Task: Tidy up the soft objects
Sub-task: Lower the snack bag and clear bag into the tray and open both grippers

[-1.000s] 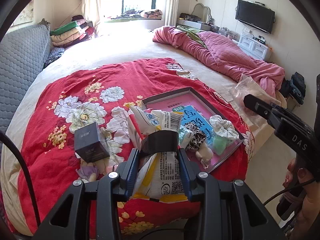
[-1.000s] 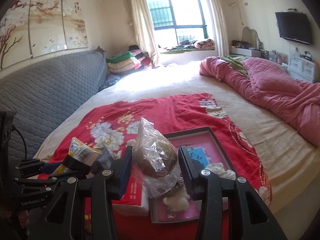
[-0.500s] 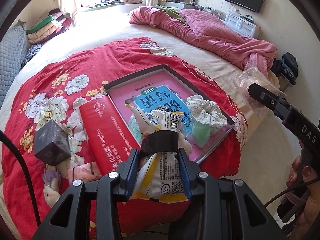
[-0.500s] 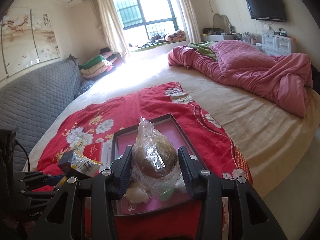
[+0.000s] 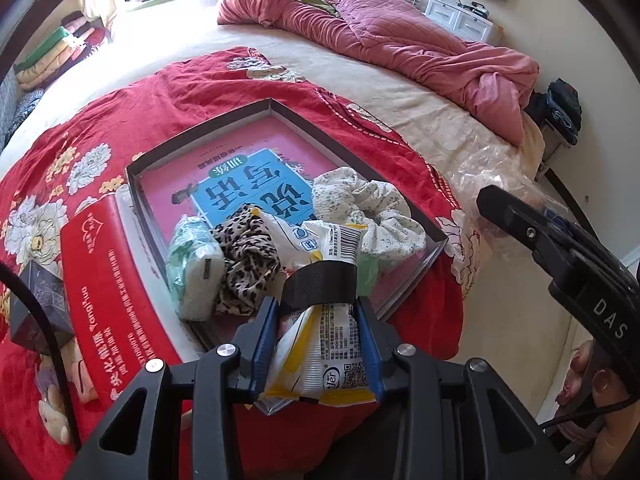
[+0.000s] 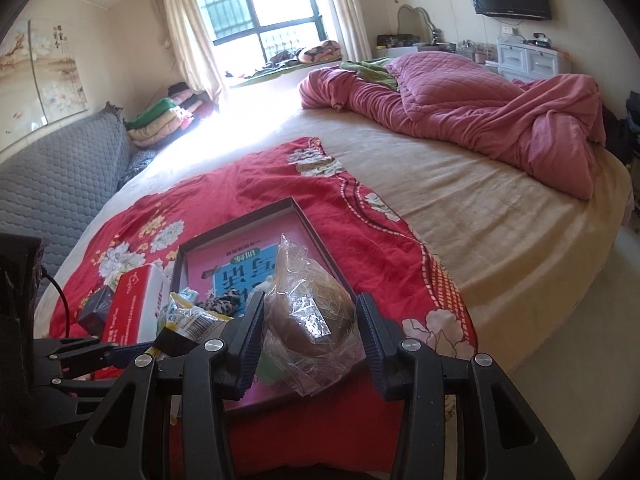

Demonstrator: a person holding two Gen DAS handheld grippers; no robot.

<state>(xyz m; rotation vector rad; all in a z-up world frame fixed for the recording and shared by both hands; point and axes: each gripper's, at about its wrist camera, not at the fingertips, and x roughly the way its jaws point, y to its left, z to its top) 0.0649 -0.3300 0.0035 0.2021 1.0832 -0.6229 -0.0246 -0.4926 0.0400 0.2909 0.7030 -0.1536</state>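
snack packet (image 5: 320, 344) clamped inside left hand-held gripper (image 5: 318, 312)

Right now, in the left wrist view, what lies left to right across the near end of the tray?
Red tissue box beside the tray, green-white packet, leopard scrunchie, the yellow-white snack packet in the left tool, white floral scrunchie.
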